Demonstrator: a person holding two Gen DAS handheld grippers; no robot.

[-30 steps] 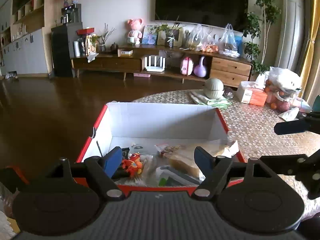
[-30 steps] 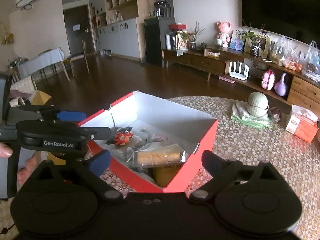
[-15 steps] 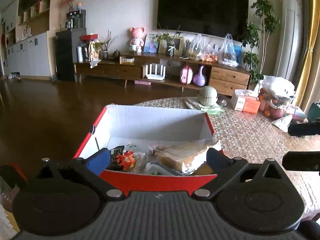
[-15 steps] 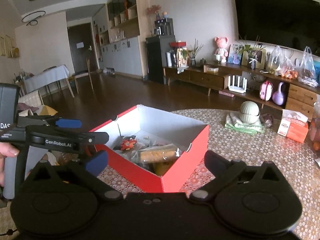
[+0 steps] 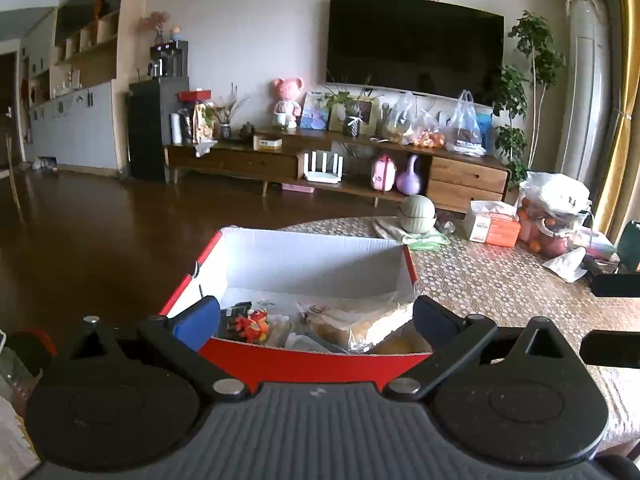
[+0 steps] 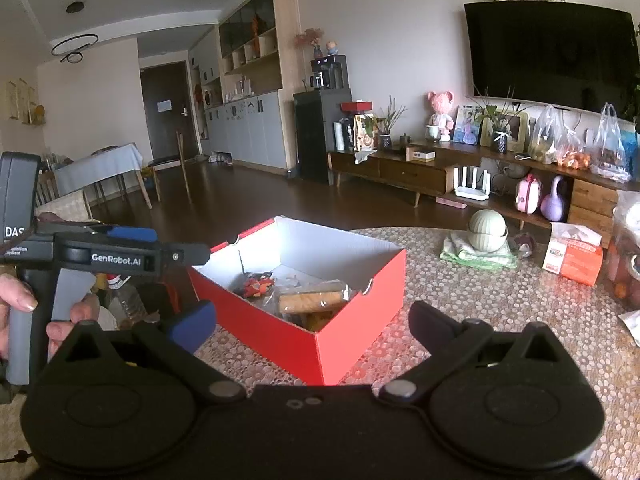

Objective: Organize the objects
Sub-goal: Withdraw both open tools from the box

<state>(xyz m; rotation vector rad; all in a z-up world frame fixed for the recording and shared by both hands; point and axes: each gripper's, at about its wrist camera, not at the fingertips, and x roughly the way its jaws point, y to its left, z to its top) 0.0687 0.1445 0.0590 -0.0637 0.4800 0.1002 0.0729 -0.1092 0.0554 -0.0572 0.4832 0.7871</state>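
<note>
left gripper point(image 5: 316, 320): jaws spread wide, nothing between them
right gripper point(image 6: 312, 326): spread wide, empty
red box point(image 6: 352, 336): on table point(image 6: 480, 300) (snacks inside)

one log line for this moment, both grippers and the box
left gripper: open, empty | right gripper: open, empty | red box: on table, holds orange toy and wrapped snacks

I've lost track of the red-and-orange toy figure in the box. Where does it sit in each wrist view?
Left wrist view: the toy figure lies low and left of centre, in the near left corner of the red box.
Right wrist view: the toy figure sits near the middle, by the box's left wall, left of the wrapped biscuit pack.
Shared landmark: the green lidded bowl on a folded cloth beyond the box.
</note>
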